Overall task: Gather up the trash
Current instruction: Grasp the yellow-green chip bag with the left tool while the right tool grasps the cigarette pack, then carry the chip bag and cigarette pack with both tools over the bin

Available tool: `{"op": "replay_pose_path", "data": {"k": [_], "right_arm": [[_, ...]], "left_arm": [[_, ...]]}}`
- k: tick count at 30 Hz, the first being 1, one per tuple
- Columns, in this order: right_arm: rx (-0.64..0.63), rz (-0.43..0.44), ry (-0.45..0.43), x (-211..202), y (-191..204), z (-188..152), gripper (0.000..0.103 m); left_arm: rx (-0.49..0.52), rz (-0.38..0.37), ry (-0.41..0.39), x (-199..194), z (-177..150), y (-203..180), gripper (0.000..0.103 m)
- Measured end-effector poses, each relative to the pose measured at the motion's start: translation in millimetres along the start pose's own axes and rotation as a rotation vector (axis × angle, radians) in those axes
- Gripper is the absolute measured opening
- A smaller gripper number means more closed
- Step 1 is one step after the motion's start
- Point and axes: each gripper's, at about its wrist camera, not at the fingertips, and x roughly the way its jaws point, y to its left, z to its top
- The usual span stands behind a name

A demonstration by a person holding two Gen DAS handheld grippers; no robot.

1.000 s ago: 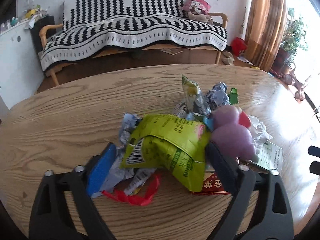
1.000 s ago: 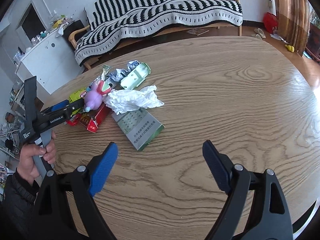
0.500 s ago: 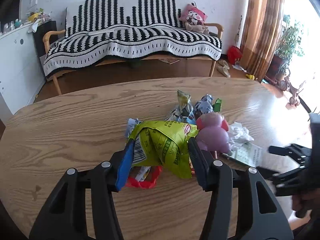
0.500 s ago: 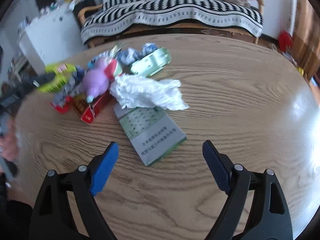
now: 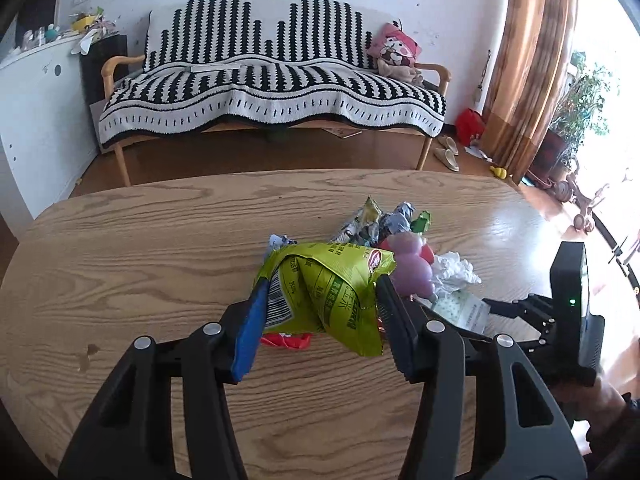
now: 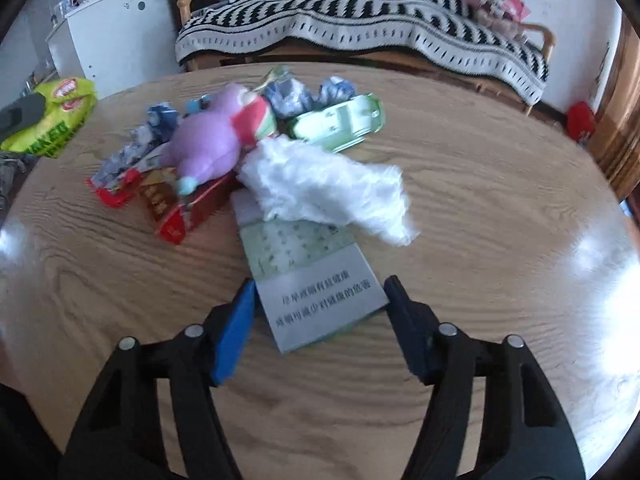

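Note:
My left gripper (image 5: 316, 296) is shut on a crumpled green snack bag (image 5: 328, 284) and holds it above the wooden table (image 5: 140, 260). In the right wrist view that bag (image 6: 52, 120) hangs at the far left. My right gripper (image 6: 320, 292) points down at a flat green-and-white cigarette box (image 6: 320, 300). Its jaws are closing with the box between them, and the pads stand close by its sides. Past the box lie a white tissue (image 6: 328, 184), a purple plush toy (image 6: 212, 140), a red box (image 6: 176, 212) and several crumpled wrappers (image 6: 288, 96).
A pale green pack (image 6: 340, 124) lies behind the tissue. Beyond the table's far edge stands a sofa under a black-and-white blanket (image 5: 272, 92). A white cabinet (image 5: 32, 100) is at the left, and curtains (image 5: 528, 60) hang at the right.
My left gripper has shut on the green bag and lifted it off the pile. My right gripper has moved in over the cigarette box and its jaws have narrowed around it.

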Motion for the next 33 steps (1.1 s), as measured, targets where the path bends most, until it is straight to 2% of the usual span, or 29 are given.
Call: {"op": "replay_pose_path", "data": {"k": [7,12,18,23,30,33], "right_arm": [[-0.012,0.055,-0.029,-50,5,-19,0.062],[0.041,0.059,-0.094,-105,-18,-39,0.062],[0.166,0.019,-0.161,-166,-72,-76,0.062],[0.283,-0.055,-0.192,-203,-131,-121,0.062],[0.529,-0.183,-0.219,-259,-231,-210,0.062],[0.627,-0.257,-0.222,-279,-267,-251,0.062]], "left_arm": [[0.06,0.002,0.002,-4,-6,-37,0.053],[0.119,-0.019,-0.013,-9,-11,-81,0.053],[0.186,-0.081,-0.025,-12,-14,-149,0.053],[0.252,-0.159,-0.018,-7,-20,-215,0.053],[0.348,-0.31,0.03,7,-52,-329,0.053],[0.397,-0.4,0.067,13,-75,-387,0.053]]}}
